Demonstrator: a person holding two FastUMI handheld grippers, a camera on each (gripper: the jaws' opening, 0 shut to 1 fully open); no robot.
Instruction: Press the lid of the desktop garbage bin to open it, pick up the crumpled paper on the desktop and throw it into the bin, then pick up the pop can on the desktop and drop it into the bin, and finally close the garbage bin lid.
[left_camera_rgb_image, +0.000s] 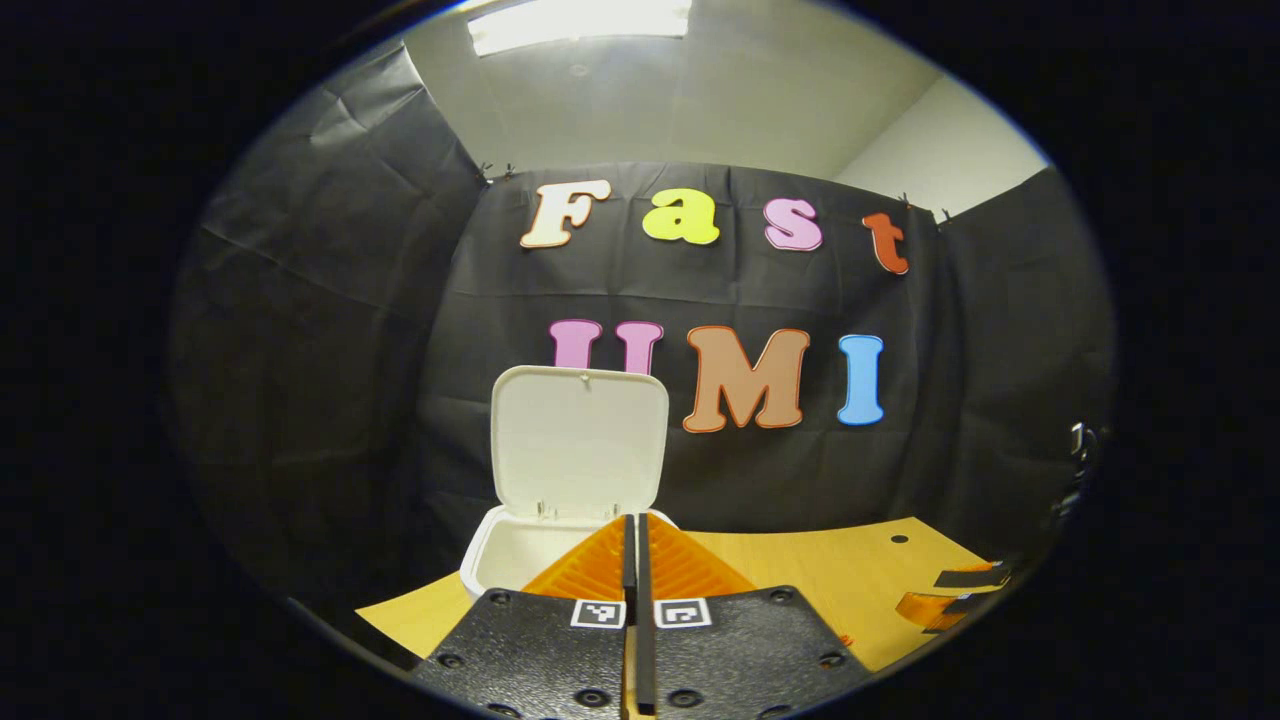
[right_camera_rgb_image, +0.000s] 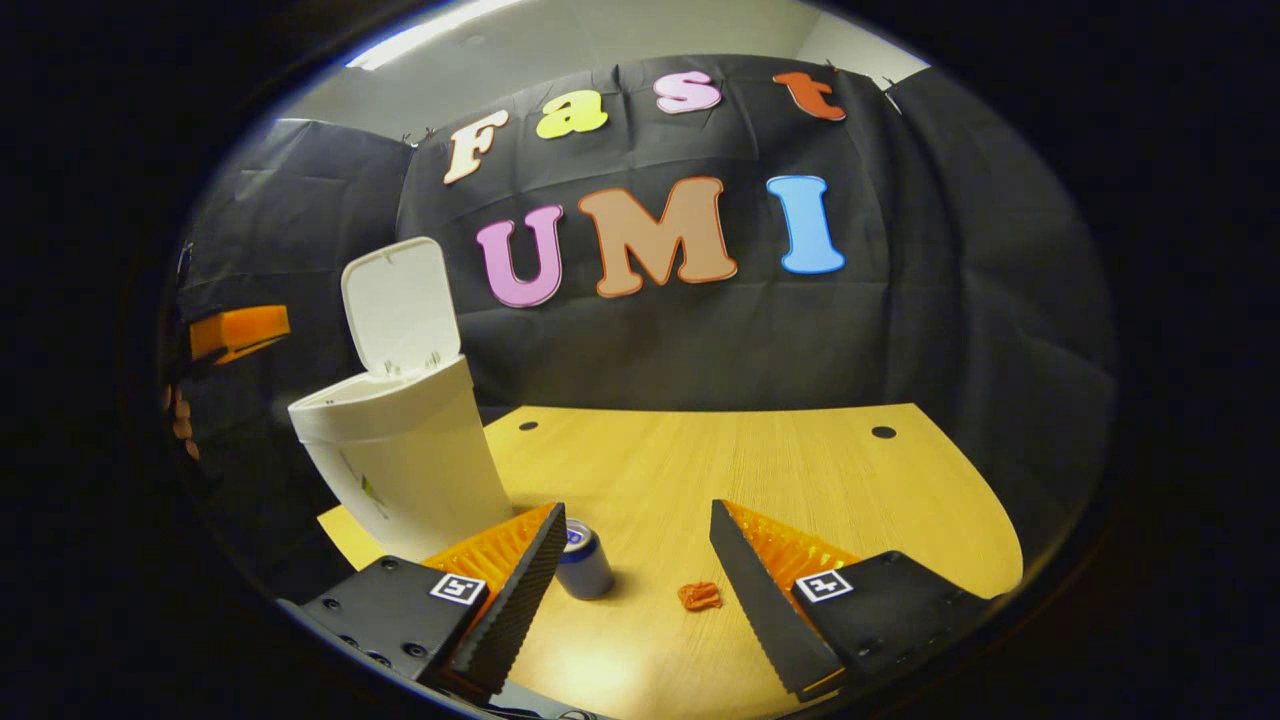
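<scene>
Black cloth walls (left_camera_rgb_image: 330, 300), wooden table (right_camera_rgb_image: 760, 470), bright ceiling light (left_camera_rgb_image: 580, 20).

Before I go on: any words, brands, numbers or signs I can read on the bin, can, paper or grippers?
Small blue and silver pop can: printing too blurred to read.
White plastic bin: small greenish mark on its side, unreadable.
Crumpled orange paper: no text seen.
Left gripper and right gripper: square black-and-white code markers, no words.
</scene>
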